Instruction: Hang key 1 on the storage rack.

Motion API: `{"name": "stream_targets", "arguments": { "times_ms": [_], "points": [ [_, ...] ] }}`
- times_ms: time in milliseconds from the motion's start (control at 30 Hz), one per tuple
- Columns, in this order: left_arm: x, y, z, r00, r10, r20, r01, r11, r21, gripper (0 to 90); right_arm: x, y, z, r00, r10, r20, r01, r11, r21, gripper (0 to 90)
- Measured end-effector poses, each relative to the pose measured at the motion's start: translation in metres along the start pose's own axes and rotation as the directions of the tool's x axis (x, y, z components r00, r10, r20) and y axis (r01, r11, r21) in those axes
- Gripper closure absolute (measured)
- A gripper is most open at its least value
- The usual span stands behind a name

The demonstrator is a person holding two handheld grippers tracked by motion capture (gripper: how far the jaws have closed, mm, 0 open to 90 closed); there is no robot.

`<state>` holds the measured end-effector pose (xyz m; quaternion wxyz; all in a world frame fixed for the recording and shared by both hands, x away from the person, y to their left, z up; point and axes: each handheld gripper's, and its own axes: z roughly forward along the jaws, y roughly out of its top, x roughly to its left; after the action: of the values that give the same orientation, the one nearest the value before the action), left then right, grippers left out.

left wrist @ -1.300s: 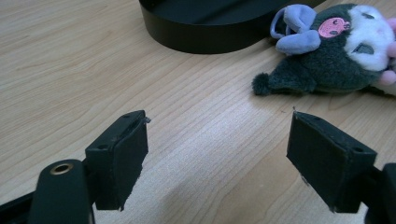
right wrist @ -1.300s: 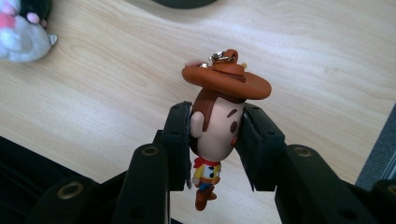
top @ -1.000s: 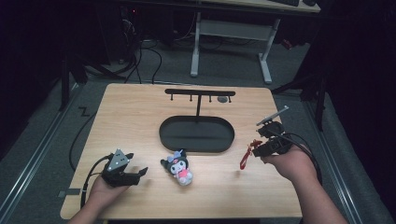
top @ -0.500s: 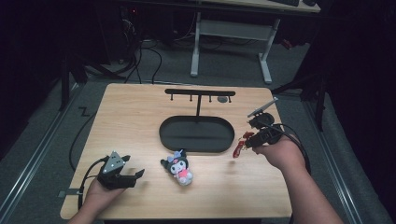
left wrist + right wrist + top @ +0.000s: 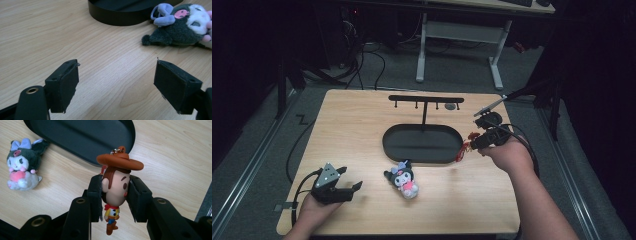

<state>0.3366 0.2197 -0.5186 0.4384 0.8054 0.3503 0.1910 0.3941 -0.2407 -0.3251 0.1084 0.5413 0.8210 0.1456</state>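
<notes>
My right gripper [image 5: 115, 190] is shut on a small cowboy figure keychain [image 5: 116, 187] with an orange hat, clamped at the head. In the high view that gripper [image 5: 479, 141] hovers just right of the black oval tray [image 5: 422, 145], with the cowboy figure [image 5: 464, 147] at its rim. A dark plush toy with a purple bow [image 5: 403, 178] lies on the table in front of the tray; it also appears in the left gripper view [image 5: 181, 27] and the right gripper view [image 5: 22, 167]. My left gripper [image 5: 346, 189] rests open at the front left, its fingers [image 5: 63, 85] wide apart, with nothing between them.
A black T-shaped hanger stand [image 5: 424, 102] with small pegs rises from the back of the tray. The wooden table [image 5: 352, 130] has bare room on its left half. Cables trail off the left edge [image 5: 294, 150]. A desk frame [image 5: 457, 35] stands beyond the table.
My right gripper has carried the cowboy figure left and up toward the tray's right end. The left gripper shifted slightly lower at the front left, still open.
</notes>
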Motion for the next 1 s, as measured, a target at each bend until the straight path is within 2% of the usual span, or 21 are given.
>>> {"name": "stream_targets", "arguments": {
  "times_ms": [233,267,333,500,767,800,833,867,1000],
  "points": [
    [0.002,-0.003,-0.008,0.9997,-0.011,-0.019,0.011,0.9999,-0.009,19.3,0.000,0.004,0.001,1.0000,-0.004,-0.002,0.004,1.000,-0.002,65.9],
    [0.002,-0.005,-0.009,0.9994,-0.016,-0.032,0.016,0.9998,-0.013,19.3,-0.001,0.006,0.002,1.0000,-0.008,-0.002,0.008,1.000,-0.006,65.9],
    [0.002,-0.007,-0.011,0.9993,-0.014,-0.034,0.014,0.9999,-0.008,19.2,-0.002,0.009,0.002,1.0000,-0.007,-0.007,0.007,1.000,-0.019,65.9],
    [0.003,-0.008,-0.011,0.9990,-0.017,-0.041,0.017,0.9999,-0.004,18.5,-0.005,0.016,0.004,0.9999,-0.009,-0.007,0.009,1.000,-0.011,66.0],
    [0.000,-0.005,-0.008,0.9997,-0.007,-0.025,0.006,0.9999,-0.008,18.5,-0.013,0.032,0.009,0.9996,-0.018,-0.023,0.018,1.000,-0.004,66.0],
    [0.000,-0.005,-0.008,0.9997,-0.005,-0.026,0.004,1.0000,-0.006,18.5,-0.015,0.037,0.011,0.9990,-0.012,-0.043,0.012,1.000,-0.002,66.0],
    [0.000,-0.005,-0.008,0.9997,-0.002,-0.025,0.002,1.0000,-0.003,18.5,-0.015,0.037,0.011,0.9990,-0.012,-0.043,0.012,1.000,-0.002,66.0],
    [0.001,-0.006,-0.008,0.9997,-0.006,-0.026,0.006,1.0000,-0.004,18.5,-0.018,0.043,0.012,0.9975,-0.001,-0.070,0.001,1.000,-0.004,65.9],
    [0.002,-0.006,-0.009,0.9995,-0.021,-0.023,0.020,0.9997,-0.010,18.5,-0.024,0.054,0.014,0.9980,0.011,-0.062,-0.010,1.000,0.014,66.0]
  ]
}}
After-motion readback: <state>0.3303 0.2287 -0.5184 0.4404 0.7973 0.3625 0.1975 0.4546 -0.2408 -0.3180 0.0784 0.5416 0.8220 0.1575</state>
